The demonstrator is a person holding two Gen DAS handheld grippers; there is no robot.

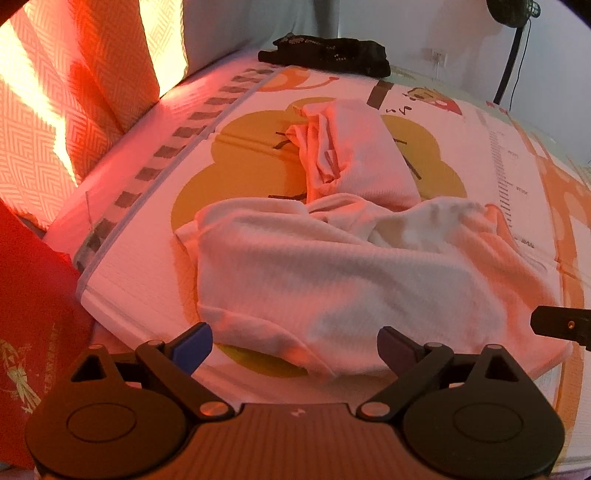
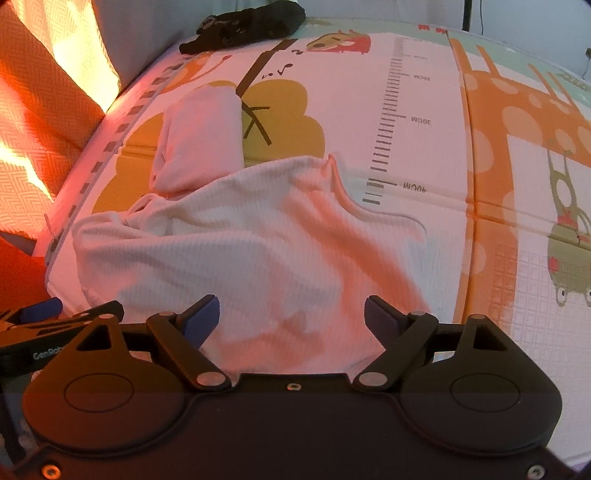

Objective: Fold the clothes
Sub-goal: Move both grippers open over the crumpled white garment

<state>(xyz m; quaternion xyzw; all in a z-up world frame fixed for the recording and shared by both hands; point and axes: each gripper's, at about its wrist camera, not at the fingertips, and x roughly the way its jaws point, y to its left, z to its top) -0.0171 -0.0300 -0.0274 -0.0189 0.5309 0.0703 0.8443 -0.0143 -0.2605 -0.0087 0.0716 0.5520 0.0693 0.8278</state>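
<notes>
A white ribbed garment (image 1: 332,266) lies crumpled on the printed play mat (image 1: 155,258), one long part stretching away toward the far side. In the right wrist view the same garment (image 2: 240,251) spreads from the mat's left edge to its middle. My left gripper (image 1: 295,349) is open, hovering just short of the garment's near hem, with nothing between its fingers. My right gripper (image 2: 291,317) is open too, above the near hem. The tip of the right gripper (image 1: 561,326) shows at the right edge of the left wrist view.
A black garment (image 1: 328,53) lies bunched at the mat's far edge, also the black garment (image 2: 243,26) in the right view. Orange patterned curtains (image 1: 62,110) hang on the left. A fan stand (image 1: 511,55) is at the far right. The mat's right half (image 2: 517,184) is bare.
</notes>
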